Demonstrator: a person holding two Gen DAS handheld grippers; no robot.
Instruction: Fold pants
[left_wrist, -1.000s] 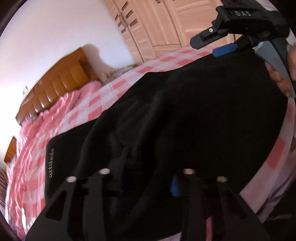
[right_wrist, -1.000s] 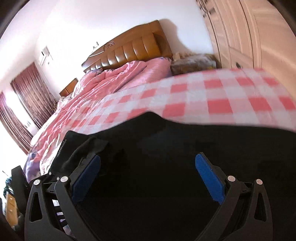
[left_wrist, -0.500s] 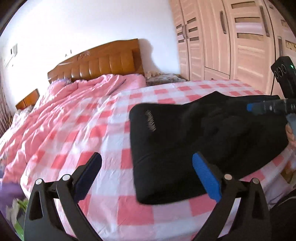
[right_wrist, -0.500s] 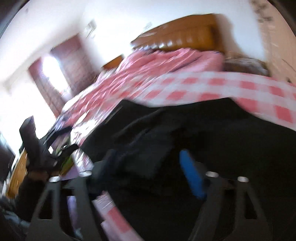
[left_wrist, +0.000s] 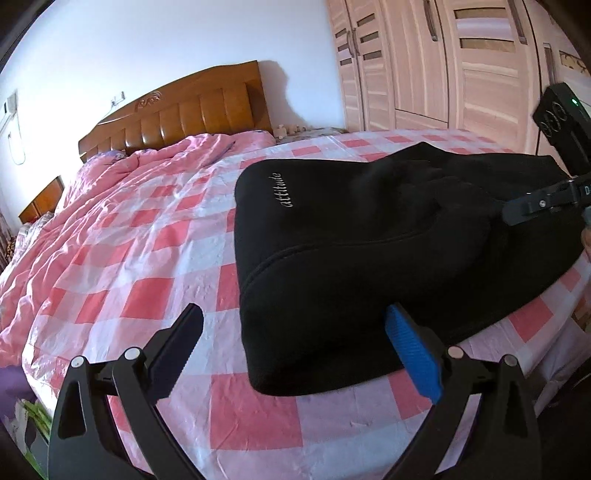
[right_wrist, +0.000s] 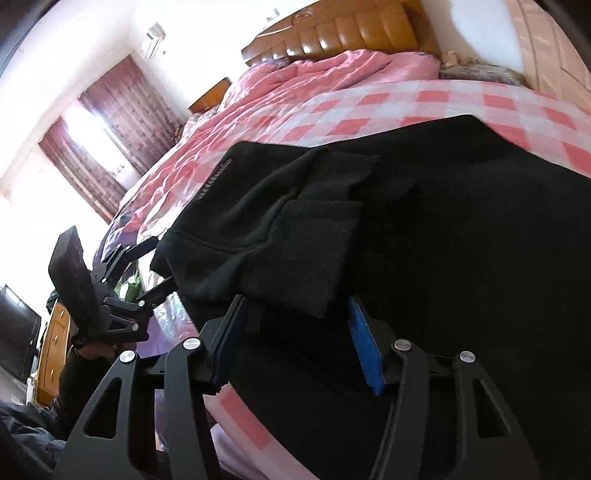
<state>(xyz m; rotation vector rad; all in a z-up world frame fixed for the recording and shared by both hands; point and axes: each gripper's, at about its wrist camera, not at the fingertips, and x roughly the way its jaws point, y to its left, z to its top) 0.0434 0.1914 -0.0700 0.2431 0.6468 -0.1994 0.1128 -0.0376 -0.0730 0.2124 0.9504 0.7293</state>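
The black pants (left_wrist: 369, 236) lie folded in a thick bundle on the pink checked bed sheet (left_wrist: 147, 258), with a white "attitude" logo facing up. My left gripper (left_wrist: 295, 347) is open and empty, hovering just in front of the bundle's near edge. My right gripper (right_wrist: 295, 332) is open over the pants (right_wrist: 443, 240), its fingers around a loose folded flap without pinching it. The right gripper also shows at the right edge of the left wrist view (left_wrist: 546, 199). The left gripper shows at the left of the right wrist view (right_wrist: 125, 280).
A rumpled pink duvet (left_wrist: 122, 177) covers the head of the bed by a wooden headboard (left_wrist: 177, 114). A wardrobe (left_wrist: 443, 66) stands to the right. The bed's near edge (left_wrist: 332, 443) drops off just below my left gripper. Dark red curtains (right_wrist: 103, 147) hang at the window.
My left gripper let go of the pants, opened and pulled back to the bundle's near edge. My right gripper swung over the pants and stays open.
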